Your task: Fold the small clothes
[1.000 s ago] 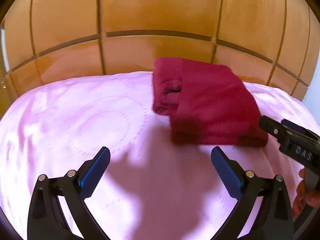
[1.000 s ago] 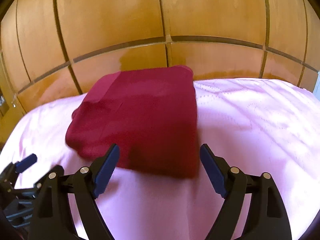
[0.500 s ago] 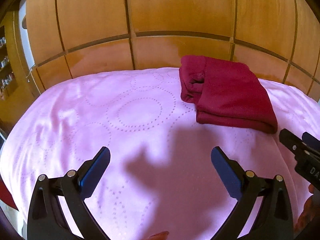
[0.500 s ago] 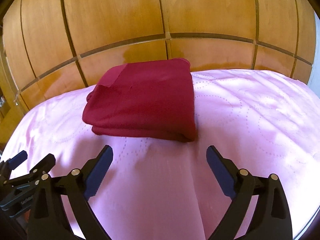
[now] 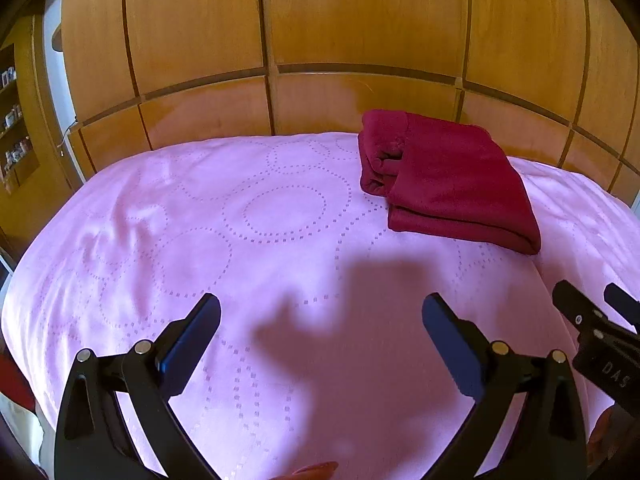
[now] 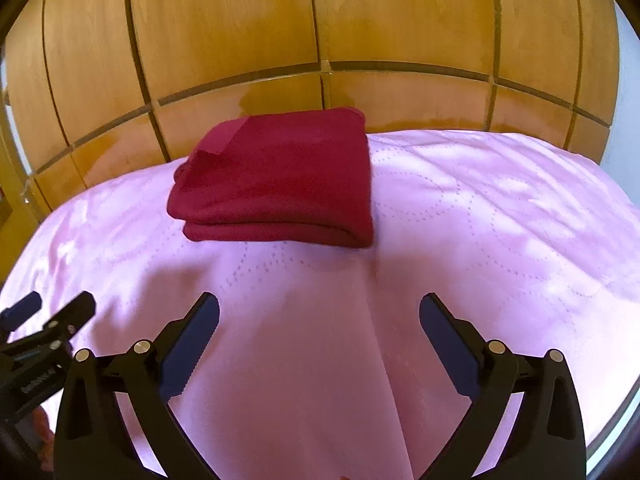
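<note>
Fingers on both my grippers stand spread wide over the pink bedspread (image 5: pixel 280 216) with nothing between them: the left gripper (image 5: pixel 320 316) is empty, and the right gripper (image 6: pixel 319 314) has just been opening, also empty. My folded red garment (image 6: pixel 280 184) lies on the bedspread beyond both, well clear of the fingers, close to the wooden wardrobe (image 6: pixel 320 20) behind the bed. I see no containers. Beside the garment's left fold the layers bunch, hard to read.
</note>
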